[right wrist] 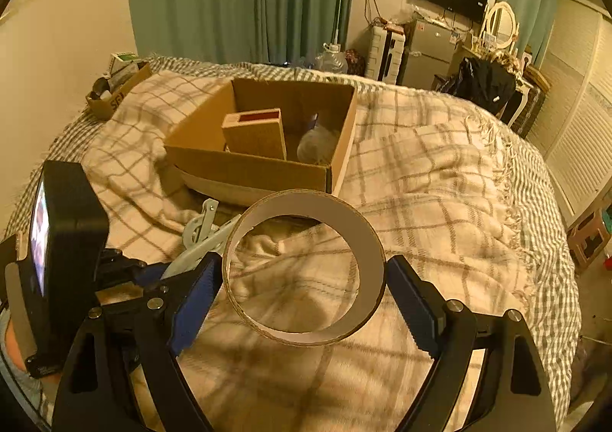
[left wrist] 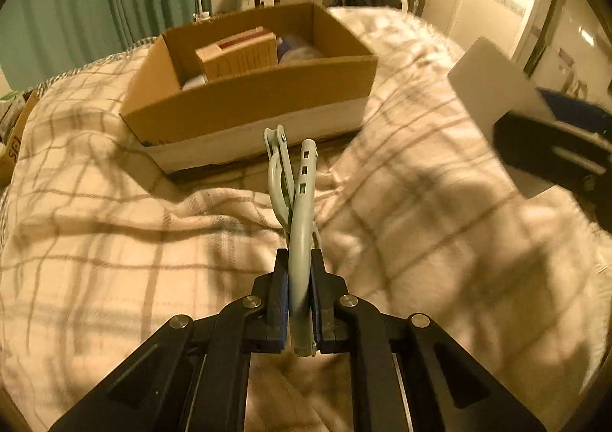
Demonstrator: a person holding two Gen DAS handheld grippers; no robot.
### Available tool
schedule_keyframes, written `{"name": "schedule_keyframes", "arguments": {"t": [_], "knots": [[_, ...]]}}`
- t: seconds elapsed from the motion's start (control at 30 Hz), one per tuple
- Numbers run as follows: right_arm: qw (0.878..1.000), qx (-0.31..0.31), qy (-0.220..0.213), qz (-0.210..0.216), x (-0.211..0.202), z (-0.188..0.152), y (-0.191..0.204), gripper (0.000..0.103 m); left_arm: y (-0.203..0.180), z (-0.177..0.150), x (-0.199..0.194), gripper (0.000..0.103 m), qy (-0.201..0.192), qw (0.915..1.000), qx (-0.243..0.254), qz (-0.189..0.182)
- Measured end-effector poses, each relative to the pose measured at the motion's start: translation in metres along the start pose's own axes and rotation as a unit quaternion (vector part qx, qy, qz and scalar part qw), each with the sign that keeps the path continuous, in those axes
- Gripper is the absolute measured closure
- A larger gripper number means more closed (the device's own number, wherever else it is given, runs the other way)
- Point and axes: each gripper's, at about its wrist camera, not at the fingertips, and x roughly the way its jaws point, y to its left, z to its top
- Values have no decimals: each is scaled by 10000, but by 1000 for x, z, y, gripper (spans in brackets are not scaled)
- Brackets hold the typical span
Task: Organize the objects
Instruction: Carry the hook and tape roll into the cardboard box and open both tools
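Sitting on the bed, the cardboard box (right wrist: 264,168) already holds 1 carton (right wrist: 255,133) and perhaps a bottle. Outside it, the left tool (left wrist: 298,302) is clamped on grey tongs (left wrist: 296,202), the right tool (right wrist: 304,302) spread around a cardboard ring (right wrist: 306,267).

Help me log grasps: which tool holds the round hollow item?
The right tool: it grips the cardboard ring; the left tool pinches grey plastic tongs.

My two black tools, blue-padded

My left tool (left wrist: 299,298) and right tool (right wrist: 306,298) have black angular arms, round silver screws and ridged blue pads (right wrist: 195,298) inside the fingers.
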Motion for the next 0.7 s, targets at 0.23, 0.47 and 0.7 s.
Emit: {"name": "schedule_keyframes", "arguments": {"t": [0.23, 0.47, 0.7], "knots": [[9995, -119, -246, -149, -34, 6, 14, 16, 9, 17, -62, 94, -652, 9978, -37, 91], [9982, -166, -554, -137, -54, 31, 18, 16, 29, 51, -92, 94, -1104, 9936, -110, 216], [9970, -46, -759, -117, -42, 86, 5, 16, 47, 99, -99, 94, -1389, 9891, -156, 467]]}}
